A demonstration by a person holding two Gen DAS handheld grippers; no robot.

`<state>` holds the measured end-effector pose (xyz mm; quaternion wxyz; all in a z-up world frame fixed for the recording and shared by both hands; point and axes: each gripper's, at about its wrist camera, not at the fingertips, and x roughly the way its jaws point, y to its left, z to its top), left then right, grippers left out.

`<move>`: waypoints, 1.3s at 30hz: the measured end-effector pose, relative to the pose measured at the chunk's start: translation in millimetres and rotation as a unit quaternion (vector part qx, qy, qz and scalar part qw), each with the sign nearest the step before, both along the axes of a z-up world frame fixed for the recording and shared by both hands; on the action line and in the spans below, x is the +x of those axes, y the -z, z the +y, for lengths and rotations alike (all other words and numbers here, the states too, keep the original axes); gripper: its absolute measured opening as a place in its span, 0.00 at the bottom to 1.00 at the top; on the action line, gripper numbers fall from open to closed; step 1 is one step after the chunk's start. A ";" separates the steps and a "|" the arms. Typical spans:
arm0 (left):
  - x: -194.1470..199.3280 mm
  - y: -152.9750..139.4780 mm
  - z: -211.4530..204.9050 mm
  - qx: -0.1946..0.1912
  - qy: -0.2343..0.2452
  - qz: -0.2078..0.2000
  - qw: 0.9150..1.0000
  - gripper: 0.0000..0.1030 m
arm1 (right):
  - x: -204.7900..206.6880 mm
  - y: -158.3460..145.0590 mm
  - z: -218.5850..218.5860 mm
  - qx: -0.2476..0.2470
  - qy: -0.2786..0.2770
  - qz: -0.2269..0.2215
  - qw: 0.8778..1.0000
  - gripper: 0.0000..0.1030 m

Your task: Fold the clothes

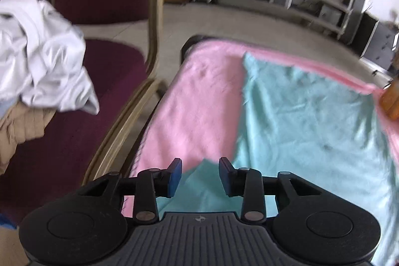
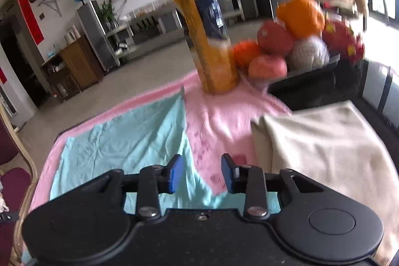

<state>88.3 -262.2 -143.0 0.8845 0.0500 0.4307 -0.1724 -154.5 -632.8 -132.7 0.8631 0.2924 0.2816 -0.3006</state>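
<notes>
teal cloth point(image 1: 311, 116) flat under both parted grippers

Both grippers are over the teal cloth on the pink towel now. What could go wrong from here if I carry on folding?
1. The orange bottle stands upright on the pink towel, beside the fruit bowl. Dragging the towel, or swinging the right gripper far forward, could topple it.
2. Both the left gripper and the right look open with nothing gripped, so the teal cloth may settle creased.
3. The beige folded cloth lies close; a wide fold could disturb it.
</notes>
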 end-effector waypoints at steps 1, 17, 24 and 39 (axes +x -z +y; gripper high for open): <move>3.7 5.0 0.6 0.006 -0.004 0.011 1.000 0.35 | 2.6 6.8 -4.3 0.021 -0.002 0.005 1.000 0.32; 25.7 47.8 -33.7 0.087 0.061 -0.018 0.994 0.33 | 18.8 20.5 -5.5 0.051 -0.010 0.029 0.998 0.33; 1.2 38.5 -46.8 0.123 0.078 -0.077 0.986 0.01 | 18.0 23.6 -7.0 0.057 -0.004 0.035 0.998 0.34; 8.3 61.0 -41.2 0.251 -0.005 -0.074 0.965 0.02 | 29.8 56.2 -10.4 0.054 -0.004 0.153 0.987 0.32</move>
